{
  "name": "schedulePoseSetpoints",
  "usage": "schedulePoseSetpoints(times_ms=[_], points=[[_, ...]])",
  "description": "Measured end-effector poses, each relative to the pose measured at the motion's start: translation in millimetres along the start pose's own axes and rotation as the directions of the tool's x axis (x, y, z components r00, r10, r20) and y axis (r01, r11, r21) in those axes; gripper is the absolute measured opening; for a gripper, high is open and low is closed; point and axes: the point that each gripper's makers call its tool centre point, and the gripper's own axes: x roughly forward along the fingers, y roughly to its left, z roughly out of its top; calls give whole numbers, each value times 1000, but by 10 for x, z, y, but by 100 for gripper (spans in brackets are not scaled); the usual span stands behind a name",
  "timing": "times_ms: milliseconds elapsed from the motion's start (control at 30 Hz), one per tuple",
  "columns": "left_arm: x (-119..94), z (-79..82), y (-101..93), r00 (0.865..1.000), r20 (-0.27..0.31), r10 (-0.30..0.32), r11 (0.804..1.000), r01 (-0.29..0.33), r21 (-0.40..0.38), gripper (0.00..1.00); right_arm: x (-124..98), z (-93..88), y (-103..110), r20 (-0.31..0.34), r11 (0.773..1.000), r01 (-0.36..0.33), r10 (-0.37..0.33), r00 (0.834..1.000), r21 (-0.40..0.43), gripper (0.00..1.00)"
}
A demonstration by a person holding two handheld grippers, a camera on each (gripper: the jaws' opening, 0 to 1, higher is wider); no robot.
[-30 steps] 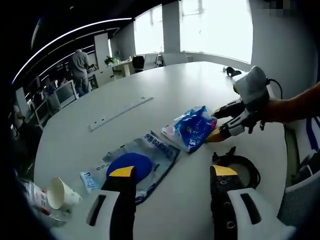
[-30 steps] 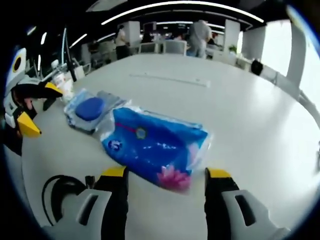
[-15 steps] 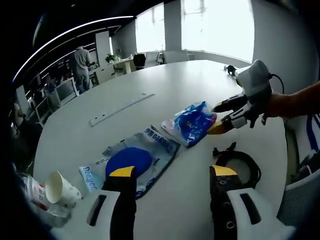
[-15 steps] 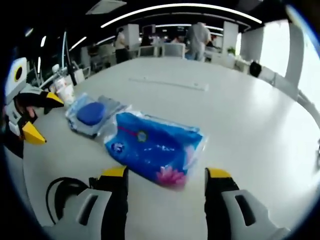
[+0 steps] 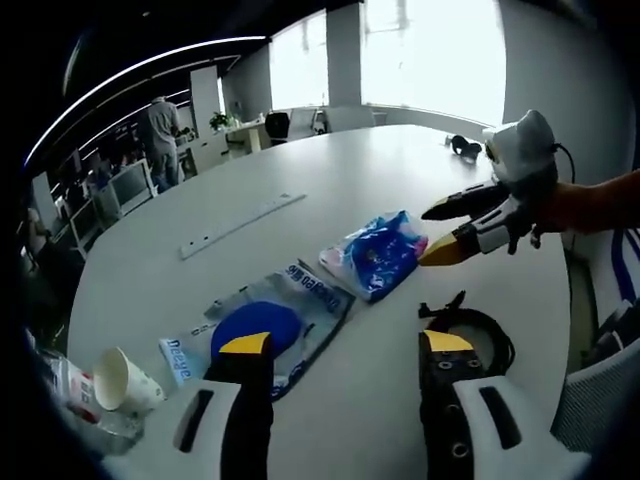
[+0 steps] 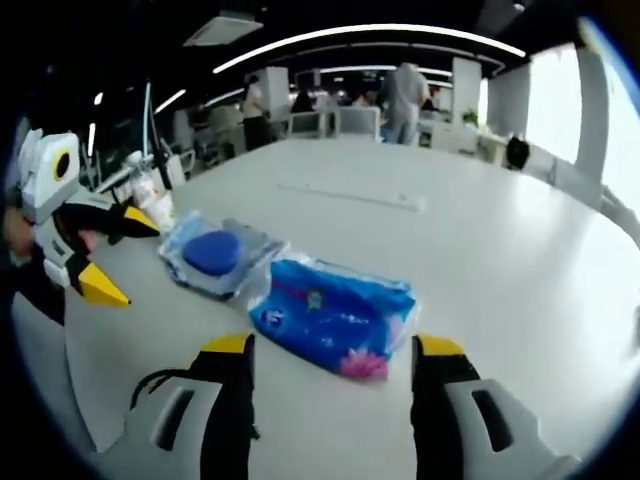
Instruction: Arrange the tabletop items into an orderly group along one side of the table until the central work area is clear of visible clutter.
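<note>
Nearby, paper cup (image 5: 122,381), cable coil (image 5: 476,336), both hand-held grippers (image 5: 345,345) (image 6: 333,347) wide, empty.

Open-plan office. Big white round table (image 5: 330,190) with a long power strip (image 5: 243,225) set in its top. Bright windows (image 5: 435,55) along the far wall, grey pillar (image 5: 343,55) between them. Curved ceiling light strip (image 6: 370,35) on a dark ceiling. Desks, chairs and monitors behind; people standing (image 6: 405,90) at the desks. A potted plant (image 5: 218,121) near the window.
</note>
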Motion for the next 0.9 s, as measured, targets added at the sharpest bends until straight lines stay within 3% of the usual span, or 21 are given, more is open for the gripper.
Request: schedulePoseSetpoints(times_ms=[333, 900], points=[[-60, 68, -68, 1000, 4, -8, 1000, 8, 14, 56, -128, 120, 172, 25, 996, -86, 86, 996, -4, 59], [-85, 51, -172, 1000, -6, -19, 1000, 19, -24, 47, -345, 37, 287, -11, 995, -94, 93, 996, -39, 46]])
